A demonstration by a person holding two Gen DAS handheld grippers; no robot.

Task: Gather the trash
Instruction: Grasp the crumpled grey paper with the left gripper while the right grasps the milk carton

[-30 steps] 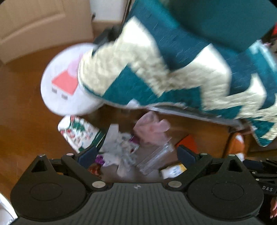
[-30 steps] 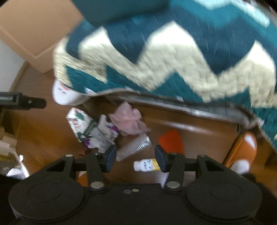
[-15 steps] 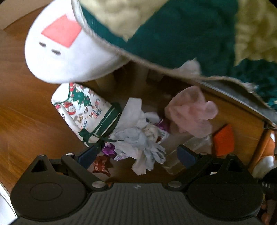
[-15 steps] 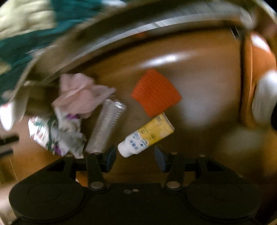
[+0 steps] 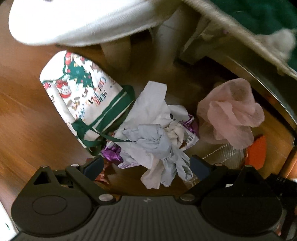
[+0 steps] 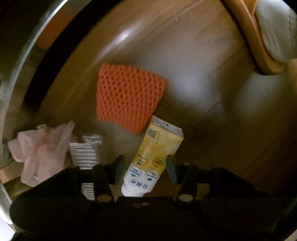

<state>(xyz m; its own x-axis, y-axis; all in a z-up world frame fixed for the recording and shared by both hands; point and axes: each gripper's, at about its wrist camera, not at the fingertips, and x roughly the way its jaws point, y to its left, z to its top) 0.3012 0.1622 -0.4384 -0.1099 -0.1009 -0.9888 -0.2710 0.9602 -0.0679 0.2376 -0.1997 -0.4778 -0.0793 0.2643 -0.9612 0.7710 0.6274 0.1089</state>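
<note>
On the brown wooden floor [image 6: 213, 77] lies a scatter of trash, and the flat orange foam net sleeve [image 6: 128, 97] serves as the landmark. The right gripper [image 6: 144, 166] hangs low over the floor with its dark fingers spread wide; the yellow-and-white squeezed tube [image 6: 154, 159] lies between them, touching neither, its white cap end toward the camera and its crimped tail just beside the sleeve's near corner. Left of the sleeve lies a clear ribbed plastic cup [image 6: 85, 153] on its side, and beyond that a crumpled pale pink tissue [image 6: 40, 150]. Far right of the sleeve, at the top edge, rests an orange slipper with a pale grey lining [image 6: 267, 37].

In the left wrist view the left gripper [image 5: 146, 165] is also wide apart, holding nothing, with a wad of crumpled white and pale blue tissue [image 5: 154, 137] lying between its fingertips. The same pink tissue [image 5: 230, 113] sits right of that wad, with the sleeve [image 5: 256, 150] showing as an orange sliver behind it. A crinkled purple foil wrapper [image 5: 113, 154] pokes from under the wad. Further left lies a white Christmas-print paper bag with green ribbon [image 5: 81, 96]. Above hangs a white rounded cushion [image 5: 83, 20] and a teal-and-cream knitted blanket [image 5: 259, 16].
</note>
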